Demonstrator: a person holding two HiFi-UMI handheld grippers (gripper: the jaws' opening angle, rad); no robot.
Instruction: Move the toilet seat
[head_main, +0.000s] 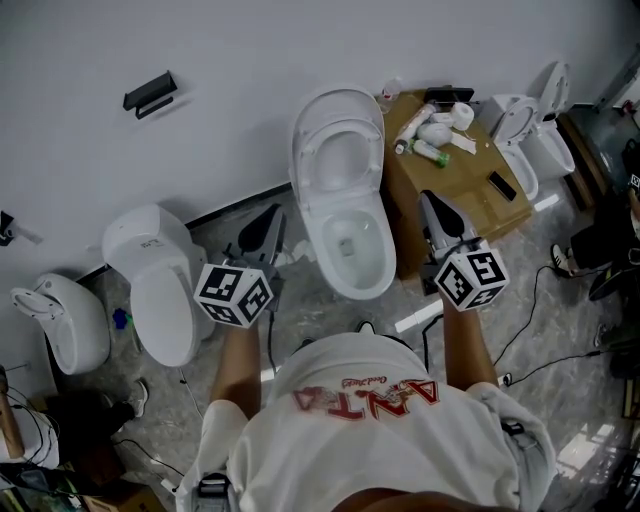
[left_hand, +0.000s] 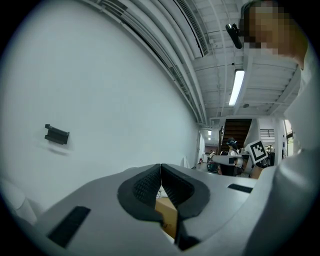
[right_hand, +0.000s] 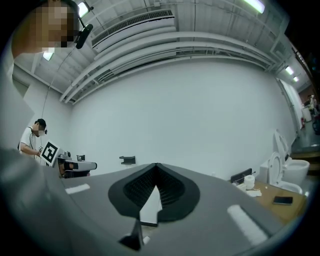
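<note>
A white toilet stands against the wall straight ahead of me. Its seat ring and lid are tipped up against the wall, above the uncovered bowl. My left gripper hovers left of the bowl with its jaws shut and nothing between them. My right gripper is held right of the bowl, also shut and empty. Neither touches the toilet. The left gripper view has its closed tips aimed at the bare wall. The right gripper view shows its closed tips facing the wall too.
A brown cardboard box carrying bottles and a phone stands right of the toilet. Another toilet with its lid up is farther right. A closed toilet and a further white fixture are on the left. Cables cross the floor.
</note>
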